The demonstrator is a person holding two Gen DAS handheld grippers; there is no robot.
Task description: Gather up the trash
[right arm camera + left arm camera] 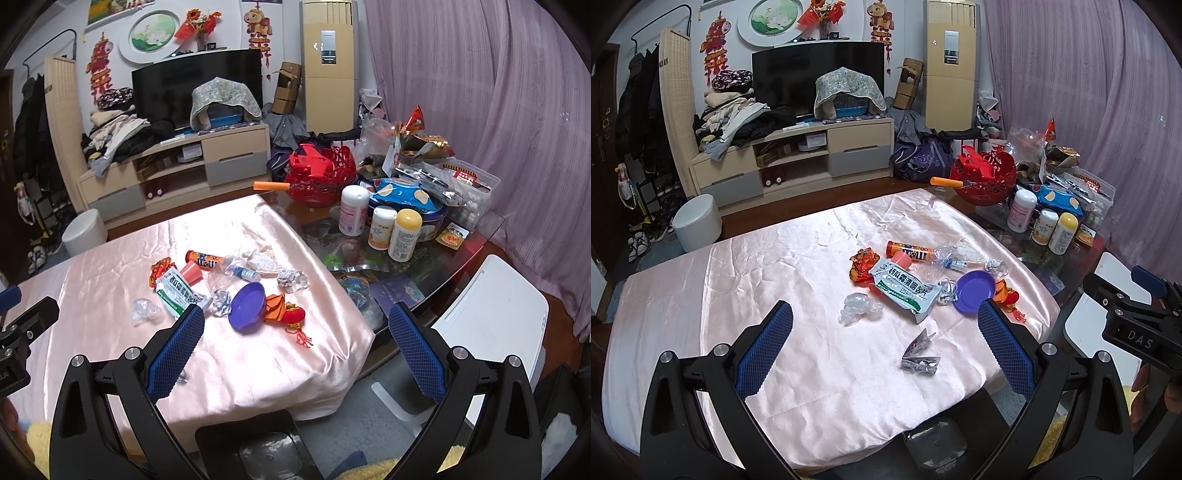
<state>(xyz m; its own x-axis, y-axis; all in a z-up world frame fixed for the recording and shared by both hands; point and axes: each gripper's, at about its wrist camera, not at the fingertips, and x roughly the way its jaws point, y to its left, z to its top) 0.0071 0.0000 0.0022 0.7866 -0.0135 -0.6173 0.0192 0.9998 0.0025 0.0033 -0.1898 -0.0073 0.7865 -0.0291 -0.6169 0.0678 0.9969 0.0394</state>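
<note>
The trash lies in a loose group on the pink cloth (798,258), ahead of both grippers and not between the fingers of either one. The left gripper (885,343) has its jaws spread wide and holds nothing; nearest to it are a folded silver foil piece (921,355) and a crumpled clear plastic (857,307), both apart from the blue pads. Further away are the white-green medicine sachet (908,292), the orange tube (909,252) and the purple lid (971,291). The right gripper (295,349) is also open wide and empty, above the near corner of the cloth. Its left finger (176,350) covers the lower end of the sachet, and the purple lid and a red tasselled ornament (293,316) lie just beyond.

The cloth ends close to the right of the group, where the glass table (436,266) begins, crowded with bottles and snack bags. The left half of the cloth is bare. Small clear wrappers near the tube are hard to tell apart
</note>
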